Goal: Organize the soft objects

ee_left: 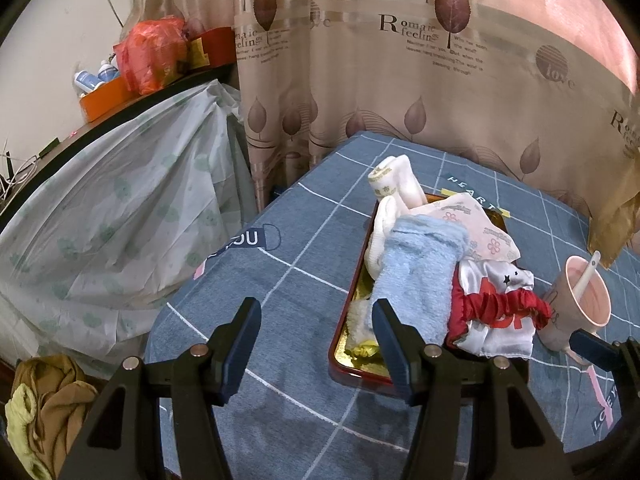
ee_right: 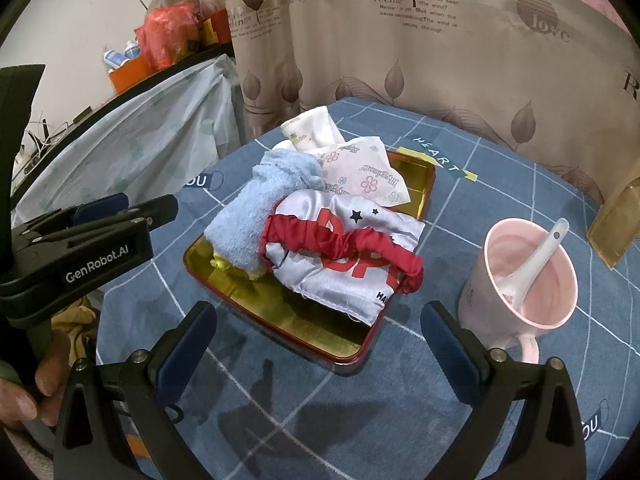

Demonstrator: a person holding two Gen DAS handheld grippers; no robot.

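A red-rimmed gold tray [ee_right: 320, 340] [ee_left: 344, 344] on the blue checked tablecloth holds a pile of soft things. On top lie a light blue towel [ee_right: 256, 216] [ee_left: 416, 268], a white satin cloth with a red ruffled band [ee_right: 344, 248] [ee_left: 496, 308], a floral tissue pack [ee_right: 368, 176] [ee_left: 476, 224] and white rolled cloths [ee_right: 316, 128] [ee_left: 396, 180]. A yellow cloth [ee_right: 224, 264] peeks from under the towel. My left gripper [ee_left: 316, 344] is open, near the tray's left front corner. My right gripper [ee_right: 316, 348] is open above the tray's near end, holding nothing.
A pink mug [ee_right: 528, 276] [ee_left: 584, 300] with a white spoon stands right of the tray. A leaf-print curtain [ee_right: 400, 60] hangs behind the table. A plastic-covered surface [ee_left: 100, 216] is at left, with brown and green cloth [ee_left: 44, 408] below. A yellowish bag [ee_right: 616, 220] is at far right.
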